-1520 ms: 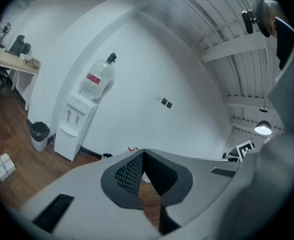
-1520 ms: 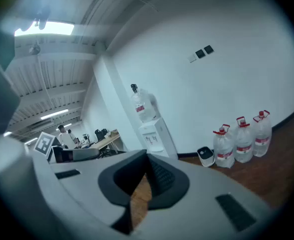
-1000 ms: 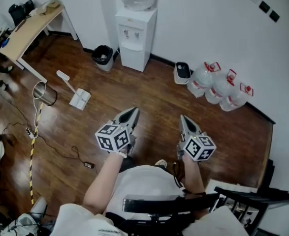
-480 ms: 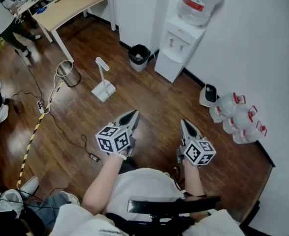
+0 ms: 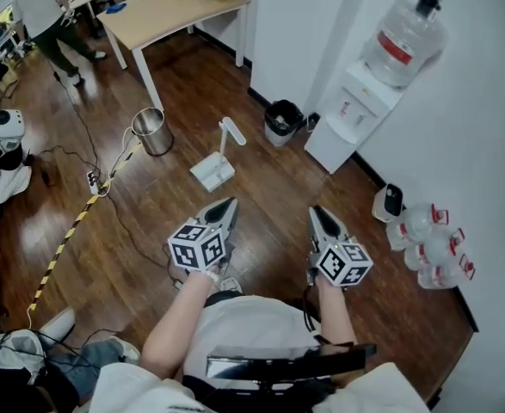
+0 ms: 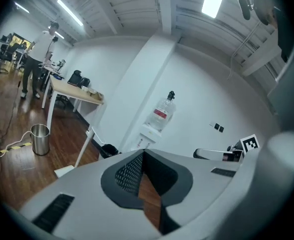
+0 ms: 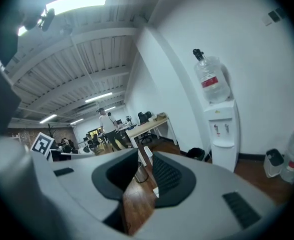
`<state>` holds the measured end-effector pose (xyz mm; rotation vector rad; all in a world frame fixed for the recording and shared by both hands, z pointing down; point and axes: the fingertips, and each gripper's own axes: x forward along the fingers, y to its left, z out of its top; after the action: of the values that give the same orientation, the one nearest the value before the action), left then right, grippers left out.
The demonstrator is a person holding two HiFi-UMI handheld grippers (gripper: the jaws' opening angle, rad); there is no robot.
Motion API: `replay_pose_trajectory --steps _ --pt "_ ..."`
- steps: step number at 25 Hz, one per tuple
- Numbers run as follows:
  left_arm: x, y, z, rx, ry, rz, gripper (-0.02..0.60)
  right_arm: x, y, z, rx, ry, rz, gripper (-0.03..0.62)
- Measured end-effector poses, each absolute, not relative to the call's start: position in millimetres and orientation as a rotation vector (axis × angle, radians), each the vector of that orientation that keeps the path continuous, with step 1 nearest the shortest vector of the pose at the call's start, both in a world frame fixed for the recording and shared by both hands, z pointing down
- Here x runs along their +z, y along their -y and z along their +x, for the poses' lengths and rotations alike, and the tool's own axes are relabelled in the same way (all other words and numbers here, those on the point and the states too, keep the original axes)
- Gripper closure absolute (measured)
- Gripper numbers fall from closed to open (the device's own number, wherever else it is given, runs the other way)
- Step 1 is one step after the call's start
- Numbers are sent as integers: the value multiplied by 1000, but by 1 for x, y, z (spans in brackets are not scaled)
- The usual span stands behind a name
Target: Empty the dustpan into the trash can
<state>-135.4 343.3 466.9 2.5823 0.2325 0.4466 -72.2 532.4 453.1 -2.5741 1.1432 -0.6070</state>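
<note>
A white dustpan (image 5: 212,172) with an upright handle (image 5: 231,132) stands on the wooden floor, ahead of both grippers and apart from them. A steel bin (image 5: 153,132) stands to its left and a small black bin (image 5: 282,119) by the wall to its right. My left gripper (image 5: 226,206) is shut and empty, with its tips together (image 6: 142,152). My right gripper (image 5: 317,212) is narrowly open; its jaws have just been opening, with nothing between them (image 7: 144,156). Through that gap I see the steel bin (image 7: 141,173) and the dustpan handle (image 7: 148,155).
A water dispenser (image 5: 360,114) stands against the white wall, with water jugs (image 5: 437,248) on the floor at the right. A wooden table (image 5: 170,11) is at the back and a person (image 5: 46,15) stands beyond it. A cable and striped tape (image 5: 71,231) cross the floor at the left.
The view has swung round, so the dustpan and both bins have moved from the upper left to straight ahead of the grippers. Both grippers stay side by side in front of the body.
</note>
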Motion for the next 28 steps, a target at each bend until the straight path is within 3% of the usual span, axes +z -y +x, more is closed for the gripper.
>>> replay_pose_trajectory --steps 17,28 --pt "488 -185 -147 427 24 2544 594 482 -332 -53 -697 -1457 -2524 437" --pt "508 -94 -60 474 -3 2518 594 519 -211 12 -765 -1452 -2550 438"
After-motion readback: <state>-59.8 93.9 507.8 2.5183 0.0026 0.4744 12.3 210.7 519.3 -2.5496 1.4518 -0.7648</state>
